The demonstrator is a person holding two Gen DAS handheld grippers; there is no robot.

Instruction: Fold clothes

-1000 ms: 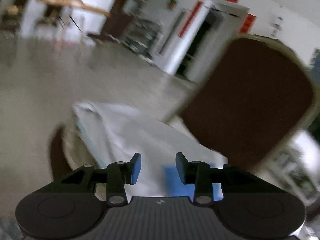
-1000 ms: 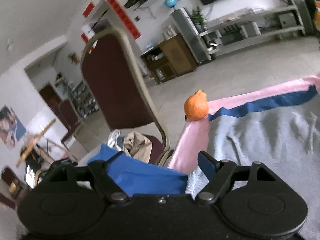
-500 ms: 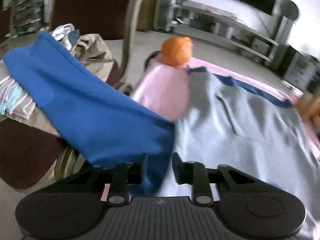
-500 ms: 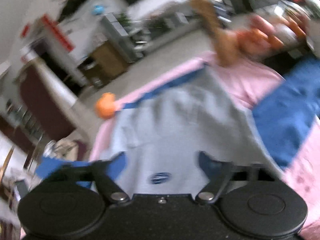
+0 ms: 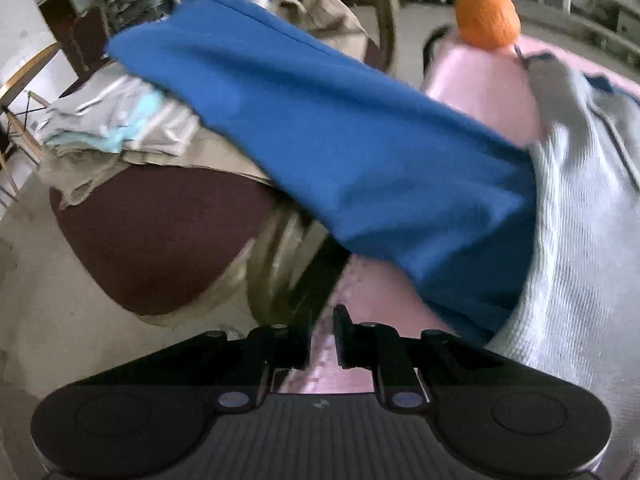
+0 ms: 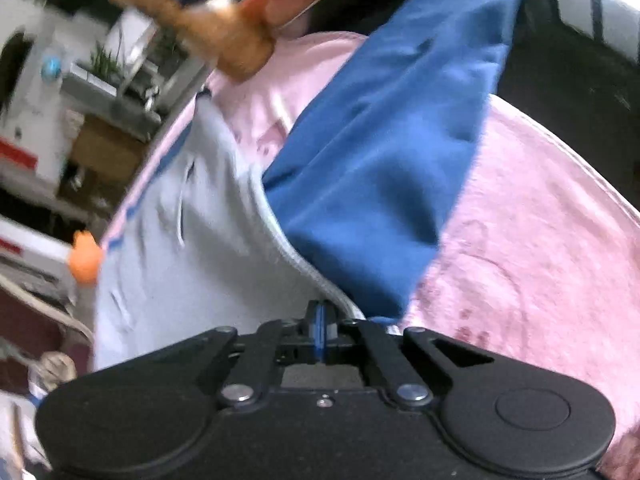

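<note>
We see the grey-and-blue garment [image 6: 192, 240] spread flat on the pink-covered worktop [image 6: 540, 240], its blue sleeves [image 5: 340, 140] draping off. It looks soft, light and floppy; hems suit gripping. The right hand-held gripper [image 6: 320, 330] has closed to nothing beside the near hem; the left hand-held gripper [image 5: 322, 336] is narrowed over pink cloth, empty.

My left gripper [image 5: 322, 338] is matte black: two rounded housings side by side with a shallow circular recess in each, a ribbed grey plate between them carrying a tiny pale mark, and two silver pivot screws at the base of its linkage arms. My right gripper [image 6: 320, 334] has the same black twin-disc body, smooth rather than ribbed at the centre, with two larger silver screws, a small one between them, triangular cut-outs in the linkage, and blue pad edges.
</note>
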